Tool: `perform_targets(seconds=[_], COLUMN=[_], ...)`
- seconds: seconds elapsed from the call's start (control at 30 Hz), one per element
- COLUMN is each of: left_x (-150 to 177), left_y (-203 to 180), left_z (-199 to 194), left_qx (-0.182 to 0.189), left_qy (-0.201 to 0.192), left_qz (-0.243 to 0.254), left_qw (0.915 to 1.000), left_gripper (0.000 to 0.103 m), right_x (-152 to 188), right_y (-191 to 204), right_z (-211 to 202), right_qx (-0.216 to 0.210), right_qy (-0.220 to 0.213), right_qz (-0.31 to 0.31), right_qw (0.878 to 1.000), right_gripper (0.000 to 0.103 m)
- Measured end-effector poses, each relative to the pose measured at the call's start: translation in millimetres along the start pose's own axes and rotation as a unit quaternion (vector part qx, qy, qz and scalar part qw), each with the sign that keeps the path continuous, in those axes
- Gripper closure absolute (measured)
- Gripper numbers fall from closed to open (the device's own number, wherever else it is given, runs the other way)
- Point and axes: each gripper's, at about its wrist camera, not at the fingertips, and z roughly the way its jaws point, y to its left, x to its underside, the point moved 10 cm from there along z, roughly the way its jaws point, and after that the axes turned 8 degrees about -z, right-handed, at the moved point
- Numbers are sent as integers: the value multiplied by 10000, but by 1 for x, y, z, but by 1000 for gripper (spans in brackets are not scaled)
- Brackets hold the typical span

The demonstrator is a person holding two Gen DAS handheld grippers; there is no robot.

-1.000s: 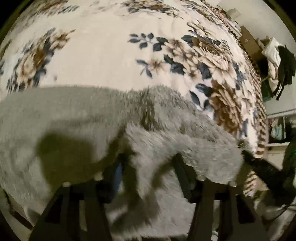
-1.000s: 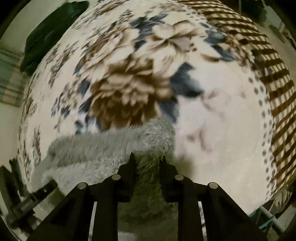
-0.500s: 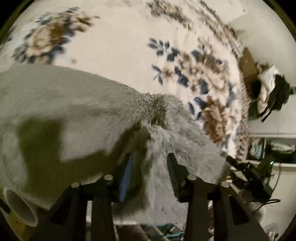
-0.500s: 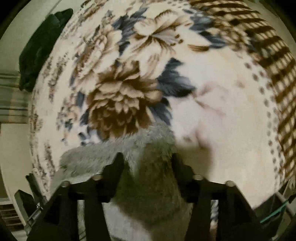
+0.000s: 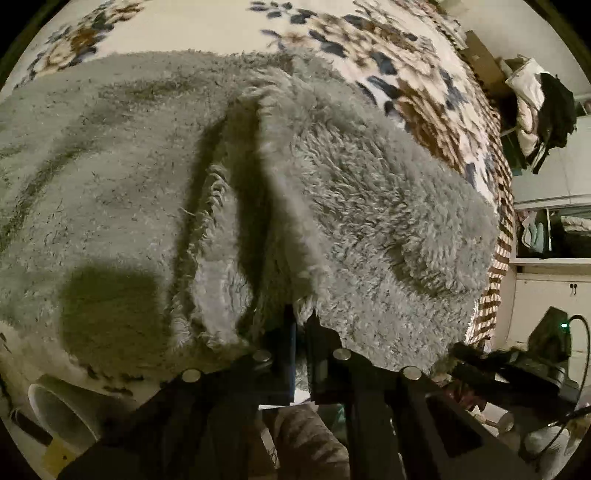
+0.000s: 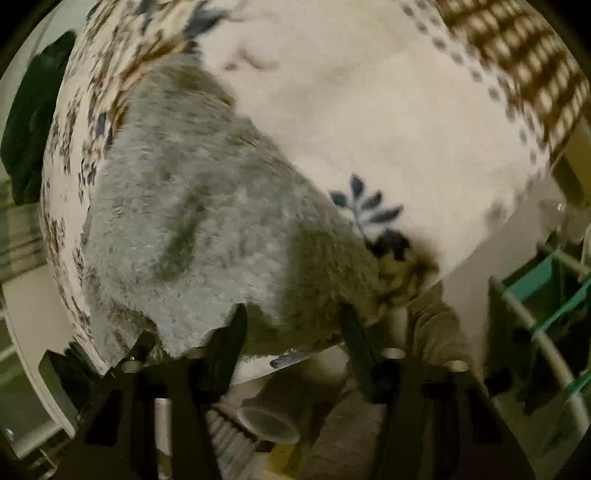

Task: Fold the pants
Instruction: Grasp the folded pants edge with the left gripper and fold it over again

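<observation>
Since a second ago the left gripper [image 5: 301,332] fingers have narrowed onto the grey fleece pants [image 5: 369,206] at the bed [image 5: 207,26] near edge, while the right gripper [image 6: 291,328] fingers have spread wide, letting go, so the fold looks laid.

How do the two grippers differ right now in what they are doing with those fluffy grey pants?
The left gripper has its fingers drawn close together, pinching the edge of the grey pants; the right gripper has its fingers spread wide, with fabric lying loosely between them.
The left view is sharp, while the right view is blurred.
Both are black two-finger tools at the pants' near edge, over the floral blanket.
</observation>
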Motion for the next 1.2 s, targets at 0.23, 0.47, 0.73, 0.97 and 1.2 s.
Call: perform_targets(seconds=[0.23,0.47,0.73,0.97,1.2], left_x=[12,15,14,2,3], left_y=[23,51,51,72,169], left_z=[-37,-24,-32,-59,-95], left_qx=[72,-81,-100,109,664], left_qy=[-248,-77,-145,-929,-1934], left_qz=[-324,-635,-754,-1175,-3072], left_qw=[9991,9979,9970,9887,9294], left_gripper=[100,100,75,0,0], right_x=[-6,-17,-10,-2,0], right_y=[-9,-18,-11,40,115], right_z=[-21,-29,-27,-43,-38], right_qx=[418,565,688,875,801], right_qy=[-586,-566,10,-415,-727], right_qz=[-184,-247,-646,-1473,-2177], right_qw=[9972,9965,9955,9843,9700], right_gripper=[98,98,43,6,6])
